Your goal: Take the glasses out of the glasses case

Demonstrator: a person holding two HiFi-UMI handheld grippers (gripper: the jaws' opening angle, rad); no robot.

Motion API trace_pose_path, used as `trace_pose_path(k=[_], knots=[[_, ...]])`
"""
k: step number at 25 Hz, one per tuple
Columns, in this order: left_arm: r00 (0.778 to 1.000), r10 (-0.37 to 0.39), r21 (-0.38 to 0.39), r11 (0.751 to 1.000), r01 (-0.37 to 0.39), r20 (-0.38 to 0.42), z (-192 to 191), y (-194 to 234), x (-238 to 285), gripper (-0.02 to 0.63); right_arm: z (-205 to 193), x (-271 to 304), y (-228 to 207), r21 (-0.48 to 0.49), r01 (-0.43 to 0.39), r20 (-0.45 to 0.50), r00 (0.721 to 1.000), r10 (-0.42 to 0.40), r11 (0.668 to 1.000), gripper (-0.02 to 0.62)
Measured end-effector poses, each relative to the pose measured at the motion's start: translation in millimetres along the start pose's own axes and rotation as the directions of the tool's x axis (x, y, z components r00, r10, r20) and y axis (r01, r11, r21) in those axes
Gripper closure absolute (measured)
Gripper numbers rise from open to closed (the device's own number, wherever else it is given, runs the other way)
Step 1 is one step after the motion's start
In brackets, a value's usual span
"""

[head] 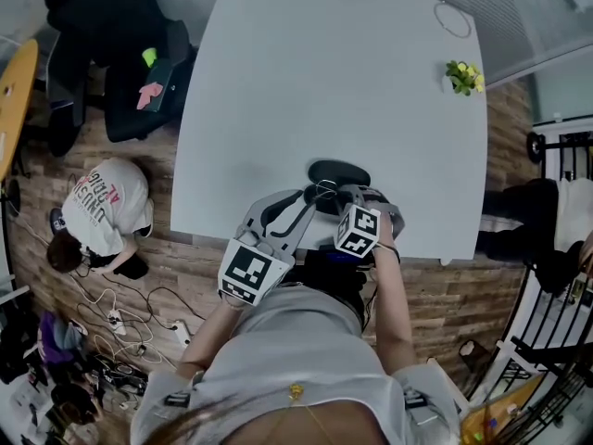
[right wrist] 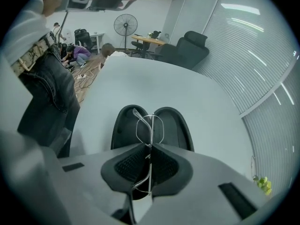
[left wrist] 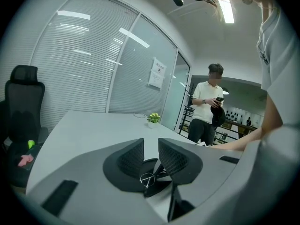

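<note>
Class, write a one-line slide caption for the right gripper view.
Right gripper pinches wire-framed glasses at the open black glasses case on a white table.

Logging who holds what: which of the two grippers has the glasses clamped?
The right gripper: its jaws are closed on the wire-framed glasses, by the open case. The left gripper has its jaws apart, gripping nothing.
</note>
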State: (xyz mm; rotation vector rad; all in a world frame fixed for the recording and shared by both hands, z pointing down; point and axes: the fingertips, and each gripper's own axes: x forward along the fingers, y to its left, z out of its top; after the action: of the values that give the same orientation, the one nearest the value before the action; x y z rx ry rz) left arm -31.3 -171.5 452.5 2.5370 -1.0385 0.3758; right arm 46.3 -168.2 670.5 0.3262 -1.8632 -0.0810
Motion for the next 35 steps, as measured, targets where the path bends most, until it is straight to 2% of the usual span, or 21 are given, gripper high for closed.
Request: trace_pose_path(k=[11,25,35], knots=[[1.0,-0.031,0.02,0.999,0.031,0.002,-3.7,-16.3,-0.7,0.502,6.7,-51.8,-15.2,-0.015,0.075,0.054,0.996,-0.074,0.997,0.546],[0.999,-0.045,0.055,0.997,0.045,0.0,-7.5,-24.6,-6.9,0.502,41.0,-118.5,-22.9,-0.028,0.148,0.17,0.975,-0.141,0.989,0.549],[0.999,-0.05,0.077,0.996,0.05,0.001,-8.0,-24.9,-10.0,0.502,49.8,-146.7,-23.9,-0.025,0.197,0.184,0.965,-0.189,0.98,0.551]])
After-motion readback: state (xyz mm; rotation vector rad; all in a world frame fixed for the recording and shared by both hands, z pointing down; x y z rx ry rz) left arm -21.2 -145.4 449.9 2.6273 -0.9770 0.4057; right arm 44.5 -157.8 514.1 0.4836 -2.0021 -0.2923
